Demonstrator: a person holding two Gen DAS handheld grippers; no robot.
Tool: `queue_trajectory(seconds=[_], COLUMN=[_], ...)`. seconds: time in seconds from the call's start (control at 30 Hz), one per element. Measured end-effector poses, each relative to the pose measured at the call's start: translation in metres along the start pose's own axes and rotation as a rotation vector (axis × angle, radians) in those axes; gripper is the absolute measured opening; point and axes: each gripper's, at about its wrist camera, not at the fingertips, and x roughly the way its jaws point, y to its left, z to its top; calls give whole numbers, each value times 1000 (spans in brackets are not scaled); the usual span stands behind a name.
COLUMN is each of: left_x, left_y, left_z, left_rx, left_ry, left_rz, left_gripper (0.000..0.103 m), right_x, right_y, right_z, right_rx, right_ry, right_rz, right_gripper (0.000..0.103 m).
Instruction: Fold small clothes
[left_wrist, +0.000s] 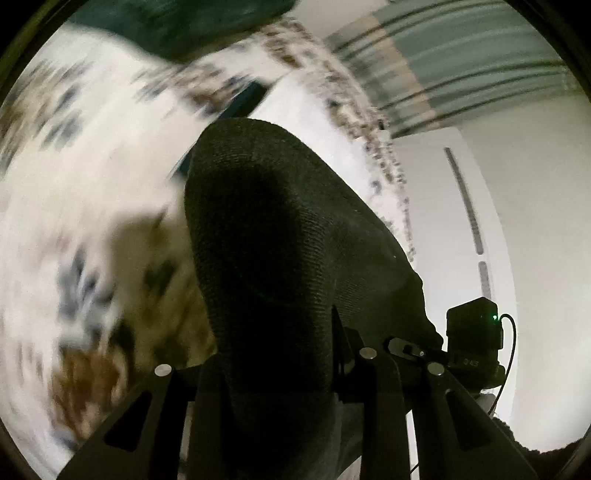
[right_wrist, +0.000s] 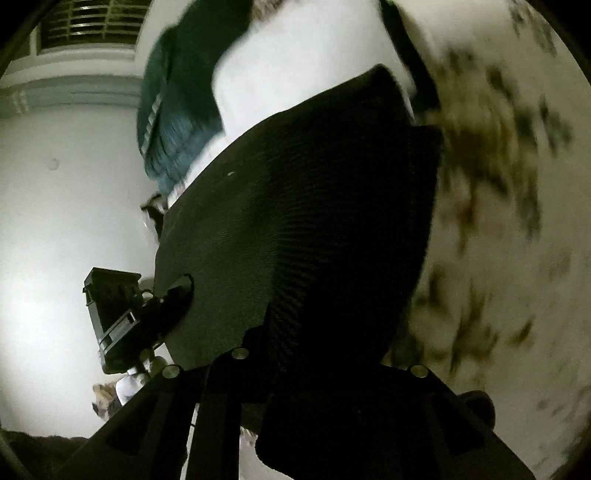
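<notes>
One dark knitted garment (left_wrist: 280, 236) fills both views, its ribbed weave coarse and thick, draped over both sets of tongs. The left tongs (left_wrist: 295, 369) and the right tongs (right_wrist: 295, 369) are each buried under its folds; whether either is clamped I cannot tell. Behind lies one white cloth with blurred brown-and-grey speckles (left_wrist: 74, 184), and one teal fabric (right_wrist: 173, 122).
</notes>
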Motion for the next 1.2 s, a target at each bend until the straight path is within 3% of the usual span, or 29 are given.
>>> queue_trajectory(seconds=[0.17, 0.27, 0.5, 0.63, 0.7, 0.8, 0.87, 0.93, 1.0, 1.03, 1.2], left_x=[25, 50, 117, 132, 129, 119, 111, 104, 97, 91, 72], left_y=[-35, -36, -11, -2, -4, -12, -23, -38, -50, -57, -80], left_z=[109, 166, 230, 237, 237, 232, 221, 206, 195, 188, 166], left_rx=[86, 110, 101, 109, 107, 105, 144, 223, 278, 305, 363], left_ry=[-17, -14, 59, 104, 103, 58, 7, -59, -118, -147, -212], left_rz=[-24, -20, 50, 92, 139, 253, 316, 433, 498, 511, 602], left_gripper=[24, 25, 26, 32, 46, 49, 51, 66, 97, 102, 103], right_x=[-30, -29, 13, 29, 29, 21, 13, 10, 7, 5, -9], right_y=[22, 24, 7, -2, 2, 16, 30, 42, 53, 62, 83], right_z=[93, 154, 227, 250, 251, 236, 226, 215, 205, 194, 161], right_rx=[-31, -28, 4, 31, 17, -26, -69, -98, -124, -147, -170], right_ry=[-117, -160, -168, -159, -151, -201, -268, -312, -351, -372, -424], right_rz=[-1, -13, -111, -169, -258, -441, -588, -692, -788, -843, -934], right_gripper=[17, 17, 17, 18, 28, 56, 83, 101, 103, 103, 103])
